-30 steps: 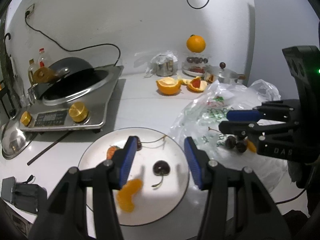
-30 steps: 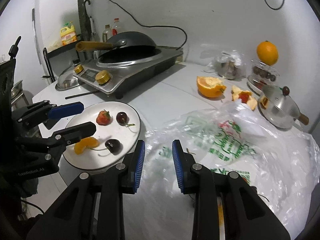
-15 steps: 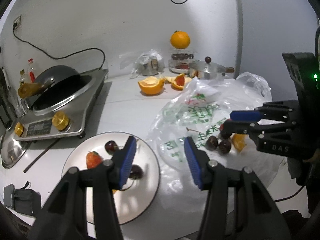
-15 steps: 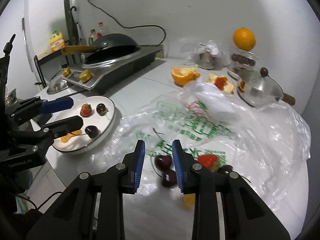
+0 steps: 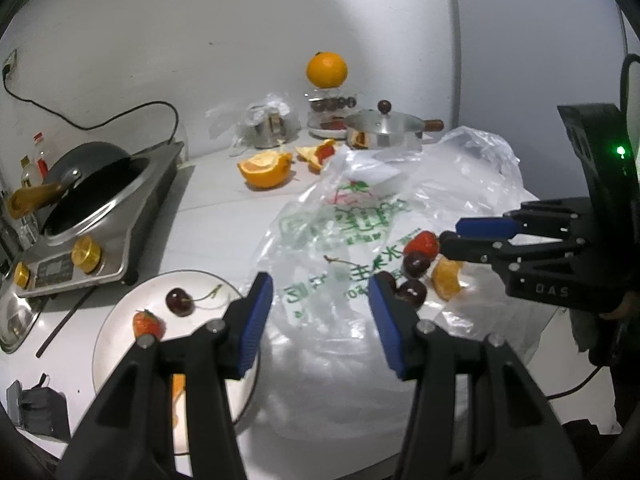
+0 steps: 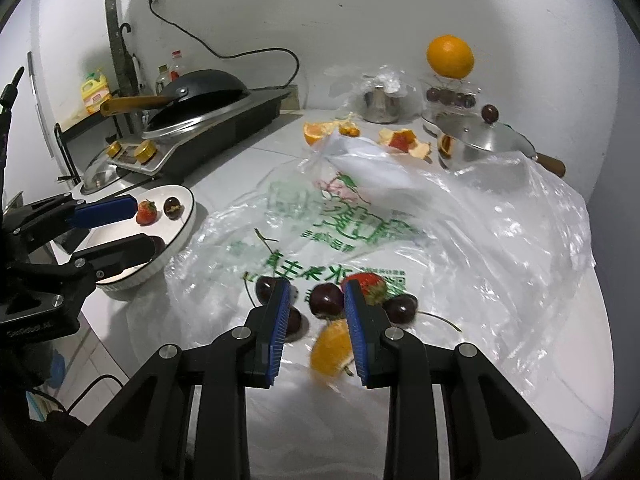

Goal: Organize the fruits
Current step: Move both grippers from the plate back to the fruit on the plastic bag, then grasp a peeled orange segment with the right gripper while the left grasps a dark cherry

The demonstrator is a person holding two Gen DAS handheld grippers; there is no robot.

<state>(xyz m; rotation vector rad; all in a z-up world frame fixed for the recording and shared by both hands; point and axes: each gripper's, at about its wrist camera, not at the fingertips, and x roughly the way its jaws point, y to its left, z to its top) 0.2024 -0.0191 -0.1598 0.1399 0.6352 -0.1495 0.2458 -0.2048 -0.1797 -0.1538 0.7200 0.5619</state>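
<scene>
**Mia:** What was on the left?

**Ben:** The stove (image 5: 100, 216) with the pan (image 5: 80, 172) on it. Next to it was the plate (image 5: 120, 320). It had a strawberry (image 5: 148, 322) and a cherry (image 5: 179, 302) on it, and a bit of orange slice (image 5: 178, 386) peeked out under the left tongs (image 5: 320, 320).

**Mia:** Did the tongs move?

**Ben:** Yes. A moment before, the left tongs hung right over the plate. Then both tongs slid away from the plate and over to the bag (image 5: 360, 216).

**Mia:** Were the left tongs holding anything?

**Ben:** No. They were about half open, with only the bag below the gap.

**Mia:** And the right tongs (image 6: 316, 320)?

**Ben:** They were open just a little, and empty too. They hung above the fruit pile (image 6: 344, 300) on the bag. A cherry (image 6: 327, 298) and an orange piece (image 6: 332, 346) showed in the gap, but I don't think the pads (image 6: 354, 320) touched them.

**Mia:** So what did the move mean?

**Ben:** I think some fruit was already sorted onto the plate, and the tongs went for more. The pile had cherries, a strawberry (image 6: 370, 286) and the orange piece left, so there was lots to do.

**Mia:** What was on the far right?

**Ben:** A pot (image 6: 484, 142) with a lid, at the back.
</scene>
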